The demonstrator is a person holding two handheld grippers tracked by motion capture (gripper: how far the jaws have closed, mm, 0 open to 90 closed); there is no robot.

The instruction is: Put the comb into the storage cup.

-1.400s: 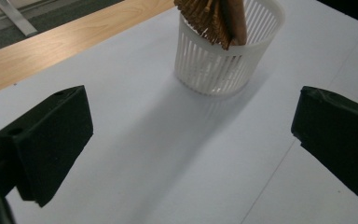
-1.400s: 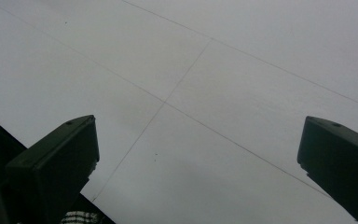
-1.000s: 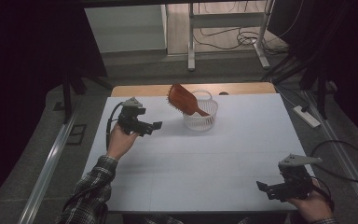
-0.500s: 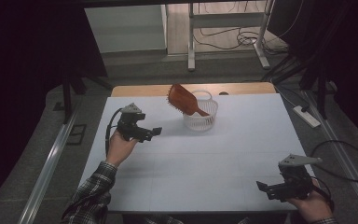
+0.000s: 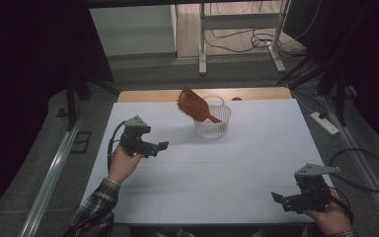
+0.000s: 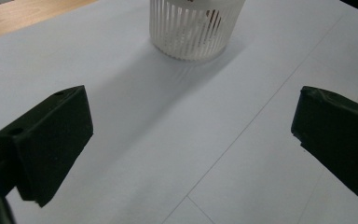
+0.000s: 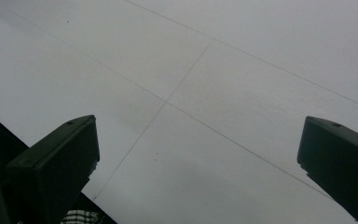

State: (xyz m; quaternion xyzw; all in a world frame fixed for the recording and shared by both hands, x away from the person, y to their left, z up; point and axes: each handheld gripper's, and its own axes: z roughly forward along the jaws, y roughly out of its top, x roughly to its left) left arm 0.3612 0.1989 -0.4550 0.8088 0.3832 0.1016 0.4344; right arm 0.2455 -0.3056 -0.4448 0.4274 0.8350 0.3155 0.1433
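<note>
The left tool (image 5: 161,146) hung just above the white table (image 5: 256,148), held in the person's left hand (image 5: 123,165), with its two black jaws spread wide and nothing between them. In the left gripper view only bare table surface lay in the gap between the jaws, and straight ahead of them stood the white slatted basket (image 6: 193,28), apart from the jaw tips. Taking that basket (image 5: 212,121) as the landmark, the left tool sat to its left and a little nearer the person, pointing roughly toward it without touching. A brown hairbrush (image 5: 193,105) rested in the basket, its handle down inside and its broad head tilted up and out over the basket's left rim; a sliver of brown showed through the slats in the left gripper view.

The right tool (image 5: 276,197) was well apart from the basket, down at the near right corner of the table, held in the person's right hand (image 5: 333,219). Its jaws were likewise spread wide and empty, and the right gripper view showed plain table with faint lines between them. The basket stood near the far edge of the table, just in front of a strip of bare wood (image 5: 256,94).
</note>
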